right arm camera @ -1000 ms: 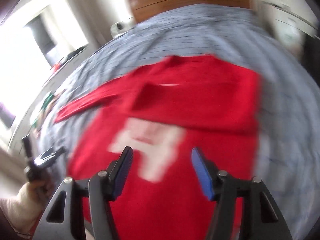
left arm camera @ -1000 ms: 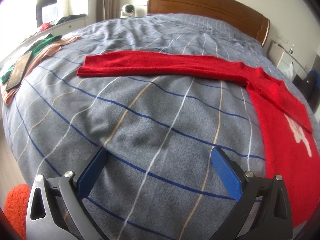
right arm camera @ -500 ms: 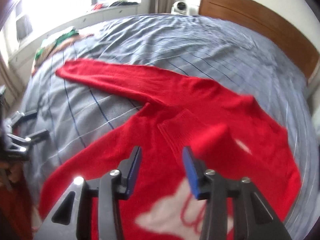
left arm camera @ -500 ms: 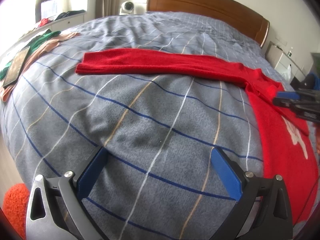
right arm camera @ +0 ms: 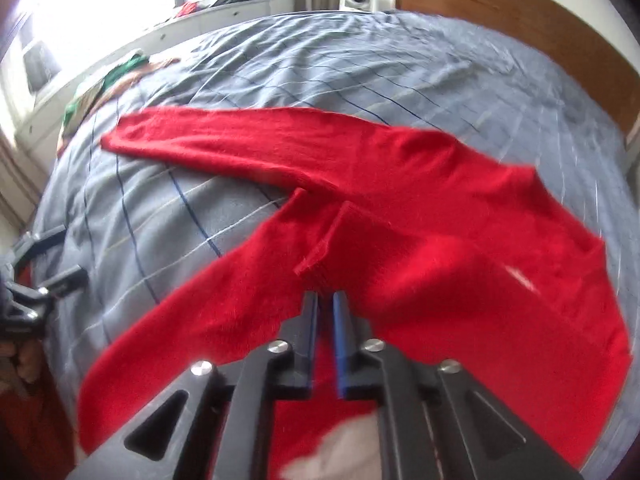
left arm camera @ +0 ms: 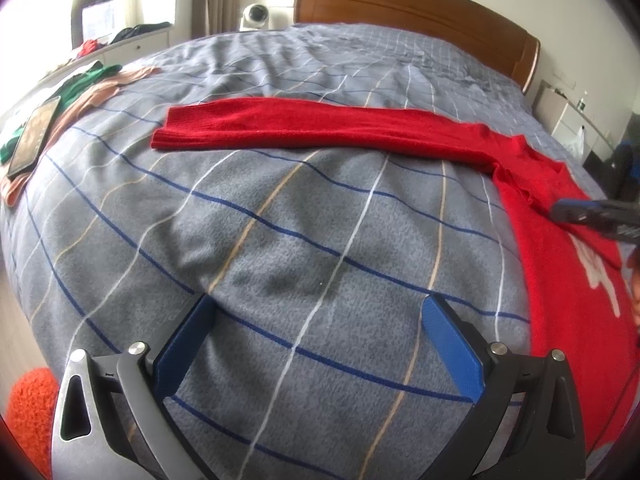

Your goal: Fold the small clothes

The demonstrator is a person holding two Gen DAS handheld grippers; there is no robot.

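Observation:
A red knit sweater (right arm camera: pixel 460 240) with a white print lies on the grey checked bed cover. One sleeve (left arm camera: pixel 320 128) stretches out flat to the left; the other sleeve (right arm camera: pixel 340 240) is folded over the body. My right gripper (right arm camera: pixel 325 300) is shut on that folded sleeve's cuff; it shows in the left wrist view (left arm camera: pixel 592 216) at the right edge. My left gripper (left arm camera: pixel 316 320) is open and empty above bare cover, well in front of the stretched sleeve, and shows in the right wrist view (right arm camera: pixel 44 264).
Green and peach clothes (left arm camera: pixel 84 84) and a phone (left arm camera: pixel 34 134) lie at the bed's far left edge. A wooden headboard (left arm camera: pixel 420 12) is at the back. An orange fuzzy object (left arm camera: pixel 28 408) sits at lower left, off the bed.
My right gripper has moved down to the folded sleeve's cuff and closed on it. My left gripper has stayed open in about the same place.

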